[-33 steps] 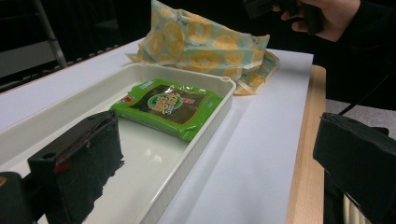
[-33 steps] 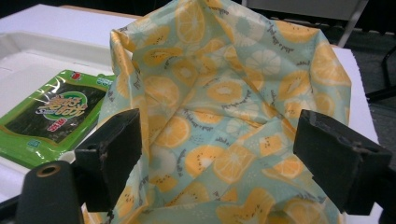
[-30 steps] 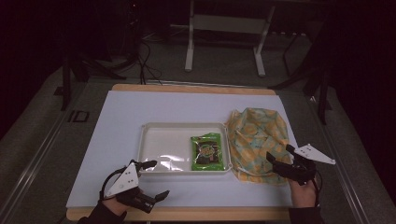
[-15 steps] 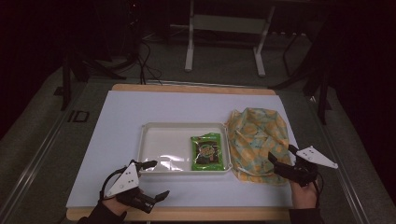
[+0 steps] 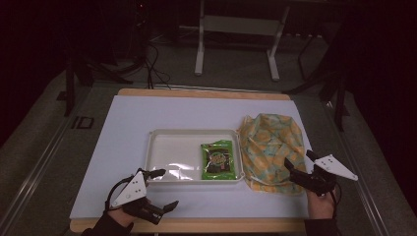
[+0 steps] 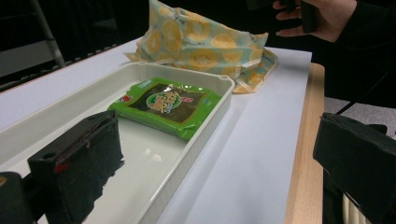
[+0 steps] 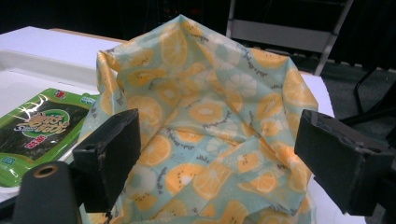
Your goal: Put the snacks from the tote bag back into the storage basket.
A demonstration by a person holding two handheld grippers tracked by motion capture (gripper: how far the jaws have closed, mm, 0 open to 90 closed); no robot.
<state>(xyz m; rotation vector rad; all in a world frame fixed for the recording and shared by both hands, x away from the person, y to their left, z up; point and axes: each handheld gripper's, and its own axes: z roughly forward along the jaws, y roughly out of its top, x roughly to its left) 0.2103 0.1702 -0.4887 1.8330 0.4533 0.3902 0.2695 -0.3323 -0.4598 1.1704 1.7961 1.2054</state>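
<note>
While both hands sit low at the near table edge: the work in hand reads as taking hold of the citrus-print fabric bag (image 5: 269, 147).
Right gripper (image 5: 301, 167): jaws spread wide, nothing between them; poised at the bag's near edge, apart from the cloth as far as the right gripper view shows.
Left gripper (image 5: 160, 189): jaws wide apart, empty; one jaw over the near left corner of the white tray (image 5: 162, 152), the other by the wooden table edge (image 5: 221, 225).
Bag position: lies crumpled on the white table cover (image 5: 128, 123), just right of the tray, its left edge touching or overlapping the tray rim; mouth folds stand up loosely.
Doing it well: I judge one layer of the near rim should be pinched, not a thick bunch, so the mouth can open; go in low and level.
Seaweed snack packet (image 5: 217, 160): green, flat in the tray's right end, close beside the bag.
In the way: tray rim crowds the bag's left side; a drag that way could shift the tray or catch the packet.
Beyond: dark floor, metal stand legs (image 5: 236, 44), well apart.
</note>
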